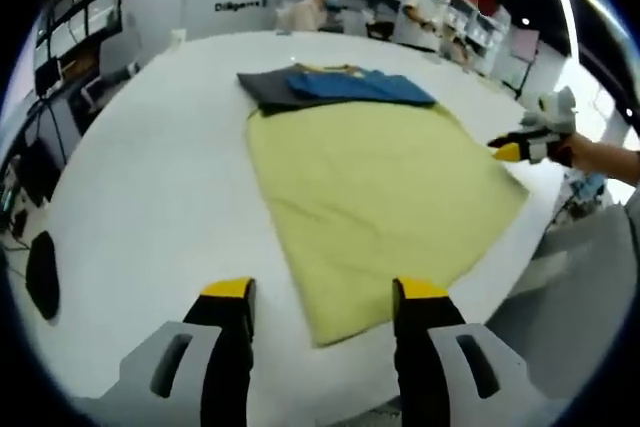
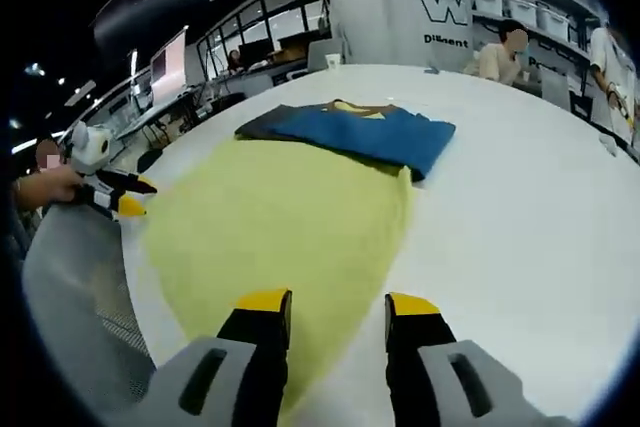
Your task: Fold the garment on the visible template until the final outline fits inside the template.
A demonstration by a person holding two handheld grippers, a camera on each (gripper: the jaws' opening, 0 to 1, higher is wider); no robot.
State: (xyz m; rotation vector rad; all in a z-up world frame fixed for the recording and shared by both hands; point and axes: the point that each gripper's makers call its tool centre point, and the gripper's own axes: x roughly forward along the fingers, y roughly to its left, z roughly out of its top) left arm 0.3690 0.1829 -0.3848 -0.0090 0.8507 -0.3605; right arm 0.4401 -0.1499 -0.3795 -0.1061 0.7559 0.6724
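A yellow-green template cloth (image 1: pixel 370 197) lies flat on the white table (image 1: pixel 160 177). A folded blue garment (image 1: pixel 365 87) with a dark grey part (image 1: pixel 270 87) lies across the template's far edge, mostly beyond it. My left gripper (image 1: pixel 323 292) is open over the template's near corner, nothing between its yellow-tipped jaws. A hand holds my right gripper (image 1: pixel 525 139) just off the template's right side. In the right gripper view the blue garment (image 2: pixel 370 132) lies at the far end of the template (image 2: pixel 280 227). There my right gripper (image 2: pixel 337 304) is open and empty, and the left gripper (image 2: pixel 115 195) shows at the left.
A grey mesh chair (image 1: pixel 590 277) stands at the table's near edge and appears again as a chair (image 2: pixel 70 287). A dark object (image 1: pixel 42 272) sits off the table's left edge. People (image 1: pixel 320 2) and shelves with bins stand beyond the far side. A cup (image 2: pixel 333 60) rests far back.
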